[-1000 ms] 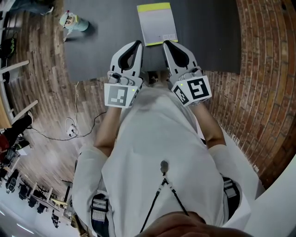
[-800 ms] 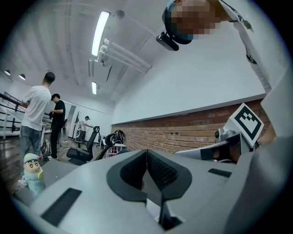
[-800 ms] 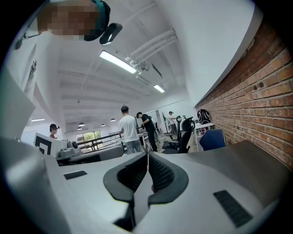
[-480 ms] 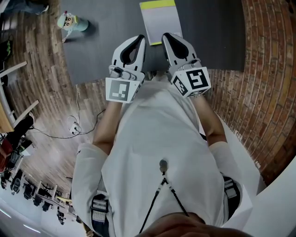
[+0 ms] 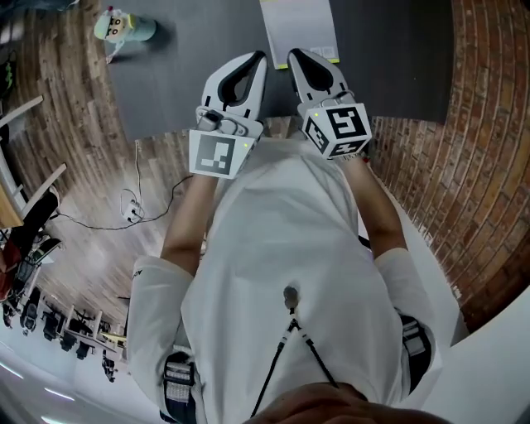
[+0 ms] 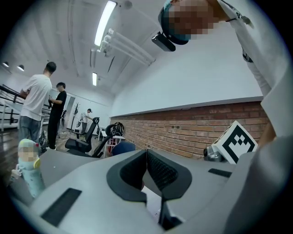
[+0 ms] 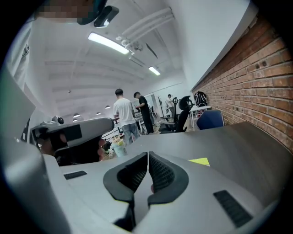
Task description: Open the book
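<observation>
book [image 5: 300,29]: closed, flat on dark mat [image 5: 182,83], top centre of head view. left gripper [image 5: 258,60], right gripper [image 5: 294,56]: side by side near its lower edge, jaws pressed together, nothing between. toy figure [image 5: 122,25]: upper left.

Book [image 5: 300,29] pale grey; mat [image 5: 182,74] dark grey; left gripper [image 5: 260,58], right gripper [image 5: 292,55] white, black-white marker cubes [image 5: 217,156]; brick wall [image 5: 480,166] red-brown.
</observation>
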{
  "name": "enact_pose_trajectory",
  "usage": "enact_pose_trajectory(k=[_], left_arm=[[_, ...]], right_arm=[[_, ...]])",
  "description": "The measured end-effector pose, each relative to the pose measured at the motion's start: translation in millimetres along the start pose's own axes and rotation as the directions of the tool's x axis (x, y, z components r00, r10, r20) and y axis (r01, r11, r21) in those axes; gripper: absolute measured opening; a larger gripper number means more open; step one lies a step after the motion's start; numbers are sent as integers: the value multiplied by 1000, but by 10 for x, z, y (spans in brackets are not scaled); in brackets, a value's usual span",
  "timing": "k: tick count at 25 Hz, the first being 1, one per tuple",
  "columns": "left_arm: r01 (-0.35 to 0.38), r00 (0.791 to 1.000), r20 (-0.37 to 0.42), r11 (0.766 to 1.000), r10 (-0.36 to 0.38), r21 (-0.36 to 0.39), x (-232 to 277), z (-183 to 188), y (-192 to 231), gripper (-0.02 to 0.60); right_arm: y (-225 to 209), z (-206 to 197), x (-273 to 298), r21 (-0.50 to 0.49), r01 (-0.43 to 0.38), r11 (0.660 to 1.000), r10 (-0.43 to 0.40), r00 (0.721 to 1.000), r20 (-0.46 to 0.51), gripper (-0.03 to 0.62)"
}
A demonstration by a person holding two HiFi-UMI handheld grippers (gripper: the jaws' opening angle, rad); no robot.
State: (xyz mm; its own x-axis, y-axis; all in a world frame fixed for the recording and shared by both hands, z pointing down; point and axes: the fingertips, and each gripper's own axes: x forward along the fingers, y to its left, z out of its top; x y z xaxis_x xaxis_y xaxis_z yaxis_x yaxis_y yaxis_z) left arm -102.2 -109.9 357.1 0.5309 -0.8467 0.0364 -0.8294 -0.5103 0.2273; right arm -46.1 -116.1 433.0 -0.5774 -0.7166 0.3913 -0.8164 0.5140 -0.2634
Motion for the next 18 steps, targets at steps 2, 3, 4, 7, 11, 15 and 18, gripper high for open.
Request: enact_pose_trajectory(k=[2,3,4,7,11,15,18], left_arm=[[-4,1000,-2,1000,4,1,32,-37,18,23],[-6,1000,-2,1000,6,1,50,-53,29,23],[-8,1000,-2,1000,8,-1,68,-68,42,23],[-16,1000,0,1000,16,-10,103,-105,68,23],[-15,1000,-4,1000,15,-17,105,-168,39,23],[-9,1000,-21,1000,9,-19,76,-246,30,23],[-7,999,-33,1000,6,-22,51,-290,11,23]], right_arm=[[-37,-110,46,10,1,1000,-1,1000,-22,37],[-59,-171,74,12,3,1000,-3,999,-36,37],[-83,-240,111,14,6,1000,-5,999,-52,37],[-143,-498,234,17,14,1000,-12,994,-107,37],[-213,-899,341,3,21,1000,-20,981,-193,37],[-279,-1281,459,-11,37,999,-39,959,-281,38],[-340,-1476,510,-29,55,998,-61,943,-326,38]])
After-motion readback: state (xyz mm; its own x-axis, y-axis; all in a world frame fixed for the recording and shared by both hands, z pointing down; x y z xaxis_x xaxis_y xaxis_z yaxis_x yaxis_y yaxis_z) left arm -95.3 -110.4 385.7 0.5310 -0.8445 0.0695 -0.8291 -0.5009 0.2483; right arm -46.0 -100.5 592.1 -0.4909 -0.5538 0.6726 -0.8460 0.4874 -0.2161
